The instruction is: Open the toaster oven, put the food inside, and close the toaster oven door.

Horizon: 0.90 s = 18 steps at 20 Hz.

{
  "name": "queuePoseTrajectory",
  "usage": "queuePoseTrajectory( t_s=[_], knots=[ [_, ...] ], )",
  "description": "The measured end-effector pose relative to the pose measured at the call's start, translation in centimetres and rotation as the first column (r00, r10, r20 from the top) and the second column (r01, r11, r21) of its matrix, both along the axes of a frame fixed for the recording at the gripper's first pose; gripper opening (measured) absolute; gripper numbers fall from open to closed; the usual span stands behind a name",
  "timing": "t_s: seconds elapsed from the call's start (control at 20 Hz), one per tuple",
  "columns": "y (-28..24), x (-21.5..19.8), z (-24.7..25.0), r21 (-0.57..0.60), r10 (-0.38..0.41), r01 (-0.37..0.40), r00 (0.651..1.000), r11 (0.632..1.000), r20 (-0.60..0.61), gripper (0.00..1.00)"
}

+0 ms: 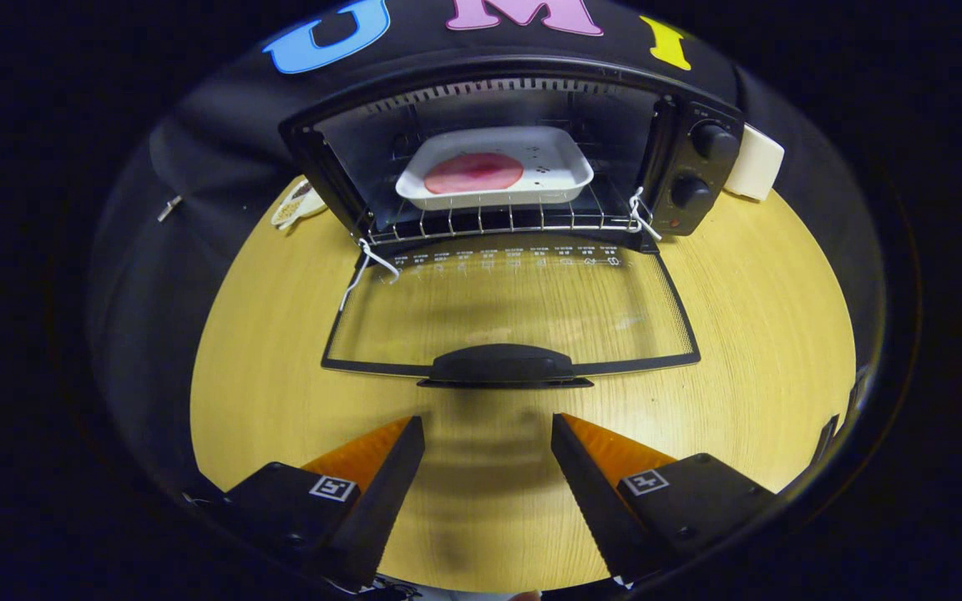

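- Claw point(488, 430): fingers standing wide apart, gripping nothing, hovering over the table point(748, 334).
- Toaster oven point(514, 159), at 12 o'clock: door point(510, 313) lying open; white tray point(495, 168) of food point(473, 173) sitting inside on the rack.

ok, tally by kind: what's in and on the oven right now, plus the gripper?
Toaster oven: 1, door folded down open
Door handle: 1
Knobs: 2
Wire rack: 1
White tray: 1, on the rack
Pink food slice: 1, in the tray
Gripper: 1, open, fingers short of the handle, holding nothing
Total: 8
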<state>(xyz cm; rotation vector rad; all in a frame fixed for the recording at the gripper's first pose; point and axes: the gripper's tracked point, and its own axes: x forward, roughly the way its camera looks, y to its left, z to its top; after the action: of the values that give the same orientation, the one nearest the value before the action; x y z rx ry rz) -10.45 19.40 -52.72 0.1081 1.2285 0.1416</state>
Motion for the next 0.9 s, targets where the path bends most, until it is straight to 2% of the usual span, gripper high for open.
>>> queuePoseTrajectory(
  t_s=[0.5,0.9],
  knots=[
    [-1.0,1.9,-2.4,-0.103,-0.05,0.051,0.999,0.993,0.016,0.98],
    [-1.0,1.9,-0.4,-0.04,-0.054,0.057,0.996,0.998,0.07,0.99]
  ],
)
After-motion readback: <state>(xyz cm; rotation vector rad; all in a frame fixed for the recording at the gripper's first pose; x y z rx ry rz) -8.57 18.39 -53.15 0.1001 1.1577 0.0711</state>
